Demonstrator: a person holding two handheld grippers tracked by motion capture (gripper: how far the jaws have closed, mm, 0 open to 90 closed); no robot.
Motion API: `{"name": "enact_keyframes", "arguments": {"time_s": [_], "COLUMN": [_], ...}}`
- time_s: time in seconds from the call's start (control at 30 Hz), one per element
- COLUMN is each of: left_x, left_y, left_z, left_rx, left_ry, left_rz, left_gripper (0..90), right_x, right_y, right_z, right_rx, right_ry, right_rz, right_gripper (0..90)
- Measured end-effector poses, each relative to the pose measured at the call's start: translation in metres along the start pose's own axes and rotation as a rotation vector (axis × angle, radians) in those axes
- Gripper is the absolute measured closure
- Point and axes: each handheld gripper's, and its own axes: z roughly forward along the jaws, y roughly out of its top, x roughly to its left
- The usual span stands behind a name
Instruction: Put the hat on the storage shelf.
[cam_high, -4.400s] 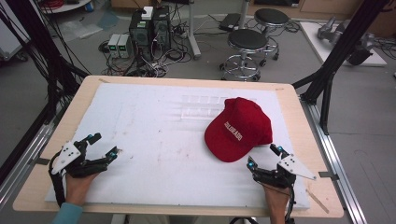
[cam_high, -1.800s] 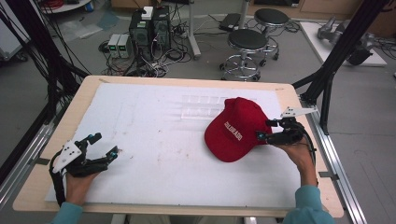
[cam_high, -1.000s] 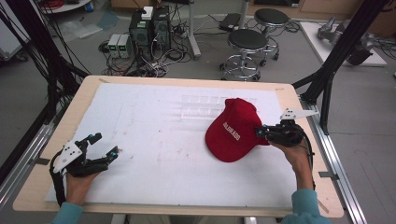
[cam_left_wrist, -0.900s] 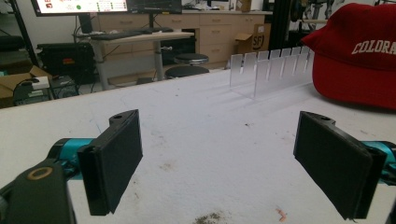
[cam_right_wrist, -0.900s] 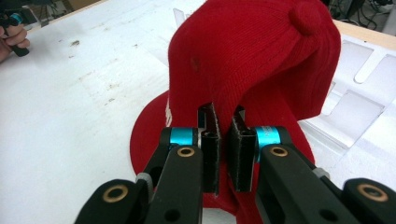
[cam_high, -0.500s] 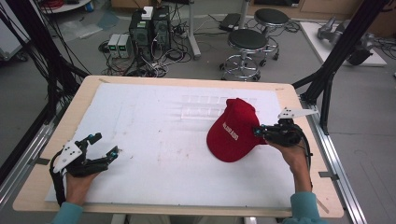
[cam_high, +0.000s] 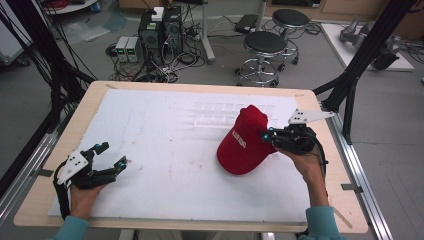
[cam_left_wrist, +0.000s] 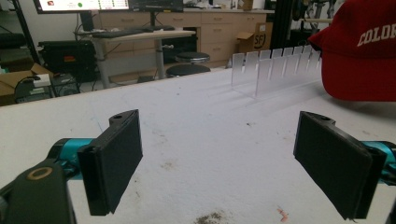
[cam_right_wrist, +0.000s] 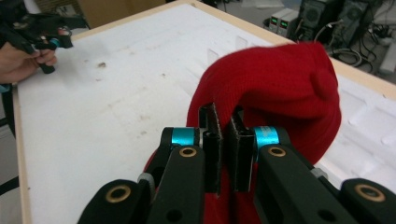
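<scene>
A red cap (cam_high: 248, 140) sits on the right of the desk (cam_high: 165, 145), its back edge pinched in the right claw (cam_high: 266, 135). The left claw (cam_high: 111, 155) rests released at the near left corner, palm low.

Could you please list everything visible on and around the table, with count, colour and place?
cap: one, red with white lettering, right half of the table, its back edge pinched by the right tongs.
slotted rack: one, clear plastic, far middle of the table, just behind the cap.
table: one, white sheet on a pale wooden top.
stools: two, black seats, on the floor beyond the table.
computer towers: two, dark, on the floor beyond the far edge.
left tongs: one, black, near left of the table, jaws wide apart, empty.
right tongs: one, black, right side, closed on the cap.
</scene>
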Motion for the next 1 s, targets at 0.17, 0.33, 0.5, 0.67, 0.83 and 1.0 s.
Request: {"name": "enact_keyframes", "arguments": {"time_s": [0.17, 0.33, 0.5, 0.67, 0.83, 1.0], "left_x": [0.0, -0.001, -0.004, -0.005, -0.006, -0.008], "left_y": [0.001, 0.002, 0.015, 0.032, 0.053, 0.071], "left_z": [0.001, 0.003, 0.007, 0.01, 0.016, 0.024], "left_rx": [0.016, 0.034, 0.03, 0.026, 0.023, 0.04], "left_ry": [-0.009, -0.024, -0.086, -0.132, -0.182, -0.228], "left_rz": [0.011, 0.014, 0.001, -0.014, -0.041, -0.066], "left_gripper": [15.8, 15.7, 15.7, 15.3, 15.0, 13.6], "right_x": [0.012, 0.022, 0.032, 0.039, 0.045, 0.05], "right_y": [0.014, 0.023, 0.033, 0.038, 0.042, 0.045], "right_z": [0.006, 0.011, 0.016, 0.022, 0.029, 0.035], "right_rx": [-0.016, -0.021, -0.034, -0.035, -0.031, -0.031], "right_ry": [0.014, 0.037, 0.07, 0.098, 0.121, 0.136], "right_rz": [-0.042, -0.069, -0.107, -0.135, -0.158, -0.176], "right_gripper": [86.3, 86.3, 86.3, 86.2, 86.3, 86.2]}}
